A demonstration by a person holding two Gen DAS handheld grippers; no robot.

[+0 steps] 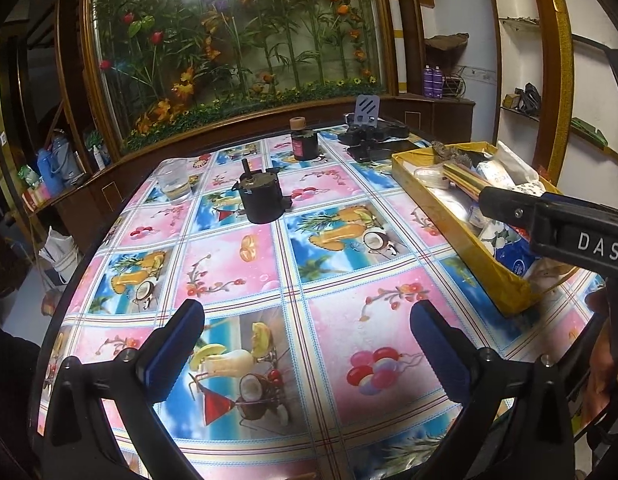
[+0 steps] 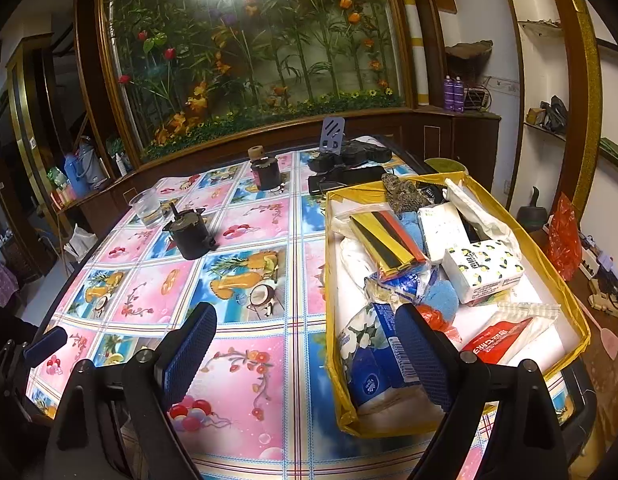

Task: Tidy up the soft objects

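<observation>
1. Through the left wrist camera we see our left gripper (image 1: 307, 344) over the desk (image 1: 245, 264), its jaws spread as wide as they go, with only the patterned cloth between the blue pads.
2. We take the yellow tray (image 1: 461, 240) as our landmark: it sits to the right of these jaws, and the right gripper's black finger (image 1: 549, 220) reaches over its near end.
3. Left of the tray a black motor housing (image 1: 263, 200) stands upright; farther left is a clear cup (image 1: 175, 184), and behind the motor a dark bottle (image 1: 305, 140).
4. Through the right wrist camera we see our right gripper (image 2: 307, 352) with jaws wide apart and gripping nothing; the right pad hangs over the tray's near left corner, the left pad over bare cloth.
5. The soft things lie heaped inside the yellow tray (image 2: 565, 280): a blue-and-white tissue pack (image 2: 373, 356) nearest the jaws, a lemon-print tissue pack (image 2: 483, 272) at the middle, a blue sponge (image 2: 441, 298) between them, a red-and-white pouch (image 2: 497, 340) at the near right, and a dark knitted cloth (image 2: 403, 196) at the far end.
</observation>
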